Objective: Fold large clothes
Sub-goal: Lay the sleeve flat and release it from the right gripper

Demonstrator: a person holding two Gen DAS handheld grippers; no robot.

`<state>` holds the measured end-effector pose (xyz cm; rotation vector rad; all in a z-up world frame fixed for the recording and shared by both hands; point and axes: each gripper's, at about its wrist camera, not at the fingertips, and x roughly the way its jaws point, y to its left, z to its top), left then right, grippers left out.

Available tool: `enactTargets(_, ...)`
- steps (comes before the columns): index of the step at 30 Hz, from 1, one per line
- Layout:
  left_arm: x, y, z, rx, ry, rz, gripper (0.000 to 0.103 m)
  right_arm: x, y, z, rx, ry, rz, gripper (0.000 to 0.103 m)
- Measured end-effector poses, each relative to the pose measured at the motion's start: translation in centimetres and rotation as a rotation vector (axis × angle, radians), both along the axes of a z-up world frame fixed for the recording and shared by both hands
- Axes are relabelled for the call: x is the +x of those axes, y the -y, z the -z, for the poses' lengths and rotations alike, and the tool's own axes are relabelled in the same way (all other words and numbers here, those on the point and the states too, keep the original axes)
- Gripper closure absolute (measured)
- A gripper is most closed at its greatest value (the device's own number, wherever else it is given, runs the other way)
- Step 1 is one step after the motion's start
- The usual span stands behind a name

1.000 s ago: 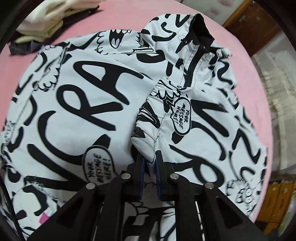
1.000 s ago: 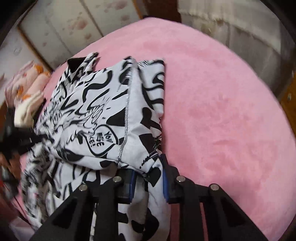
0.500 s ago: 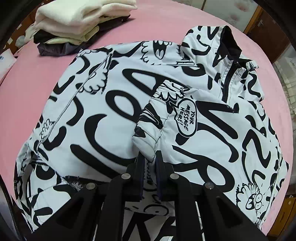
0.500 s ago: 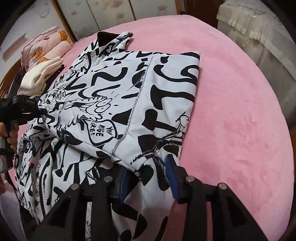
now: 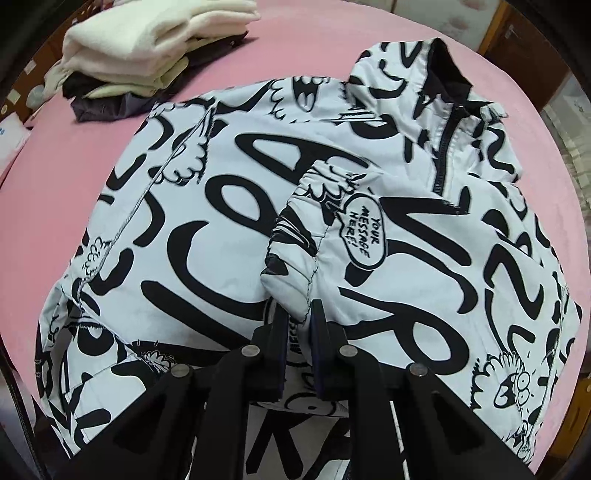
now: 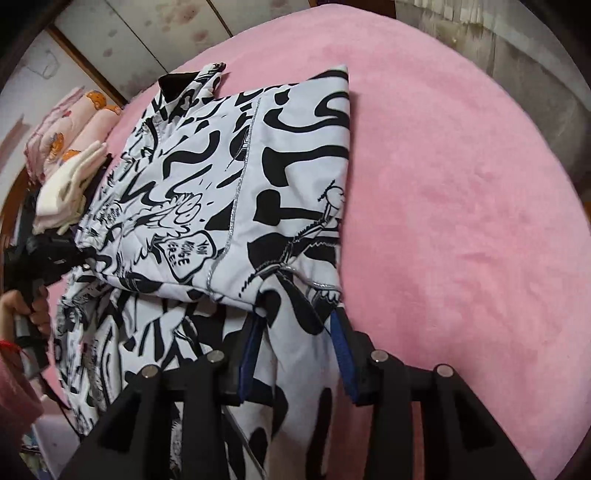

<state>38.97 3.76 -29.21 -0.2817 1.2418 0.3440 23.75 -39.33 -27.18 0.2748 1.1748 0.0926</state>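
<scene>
A white jacket [image 5: 229,229] with black cartoon lettering lies spread on the pink bed cover [image 5: 74,177], its black collar [image 5: 447,70] at the far end. My left gripper [image 5: 299,317] is shut on the sleeve cuff [image 5: 295,258], which is held over the jacket's front. In the right wrist view one side of the jacket [image 6: 288,155] lies folded over the body. My right gripper [image 6: 295,321] stands open at the folded panel's near corner, with loose fabric between the fingers and the pads apart from it. The left gripper [image 6: 79,254] shows at the jacket's left edge, held by a hand [image 6: 33,306].
A stack of folded cream and dark clothes [image 5: 147,48] sits on the cover beyond the jacket. Pink bear-print bedding [image 6: 74,122] lies behind it. Bare pink cover [image 6: 461,221] stretches right of the jacket. A grey cloth [image 6: 535,55] and wooden furniture [image 5: 517,33] border the bed.
My right gripper's jaws have spread and let go of the folded side, which now lies flat on the jacket. The left gripper, still shut on the cuff, has drawn back a little.
</scene>
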Motion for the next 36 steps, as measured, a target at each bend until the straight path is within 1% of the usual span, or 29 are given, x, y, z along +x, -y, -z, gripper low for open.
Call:
enactTargets(3,0.0,0.5,-0.5,-0.010,0.009,0.029,0.094,-0.2,-0.7,-1.0,-0.067,0.021,0.004,0.065)
enactTargets(8,0.0,1.3,-1.2,-0.002,0.011,0.080,0.094,0.1,-2.9,-2.3,-0.186,0.091,-0.064,0.065)
enactTargets(10,0.0,1.4,-1.5,-0.005,0.018,0.091,0.094,0.2,-3.6,-2.5,-0.223,0.102,-0.088,0.065)
enactTargets(11,0.0,1.4,-1.6,-0.009,0.020,0.096,0.094,0.3,-3.8,-2.5,-0.238,0.104,-0.097,0.066)
enactTargets(12,0.0,1.4,-1.6,-0.015,0.022,0.101,0.094,0.3,-3.7,-2.6,-0.240,0.104,-0.097,0.070)
enactTargets(13,0.0,1.4,-1.7,-0.026,0.026,0.107,0.094,0.2,-3.5,-2.7,-0.223,0.108,-0.085,0.072)
enactTargets(15,0.0,1.6,-1.8,-0.048,0.033,0.120,0.092,-0.1,-2.4,-3.0,-0.153,0.110,-0.020,0.079)
enactTargets(17,0.2,2.0,-1.5,-0.069,0.017,0.138,0.093,-0.2,-1.0,-2.9,-0.100,0.093,0.048,0.081)
enactTargets(19,0.4,2.7,-0.5,-0.092,-0.013,0.152,0.093,-0.5,0.4,-2.3,-0.071,0.072,0.103,0.083)
enactTargets(22,0.6,3.4,0.6,-0.067,-0.038,0.158,0.093,-0.7,1.7,-0.7,-0.030,0.042,0.163,0.084)
enactTargets(25,0.7,3.1,1.3,-0.061,-0.032,0.137,0.093,-0.7,2.4,1.6,0.008,-0.003,0.200,0.085)
enactTargets(26,0.7,2.9,1.5,-0.067,-0.028,0.126,0.093,-0.8,2.7,2.7,0.042,-0.026,0.230,0.085)
enactTargets(28,0.6,2.3,1.8,-0.081,-0.024,0.101,0.093,-1.0,3.1,4.0,0.108,-0.029,0.292,0.085)
enactTargets(30,0.5,2.0,1.9,-0.073,-0.022,0.085,0.093,-0.8,2.9,4.1,0.095,-0.026,0.292,0.084)
enactTargets(33,0.1,2.2,1.8,-0.015,-0.034,0.085,0.093,-0.6,1.9,3.5,0.025,-0.016,0.253,0.083)
enactTargets(36,-0.2,2.0,1.8,-0.003,-0.038,0.080,0.092,-0.5,1.9,3.3,0.023,-0.029,0.235,0.083)
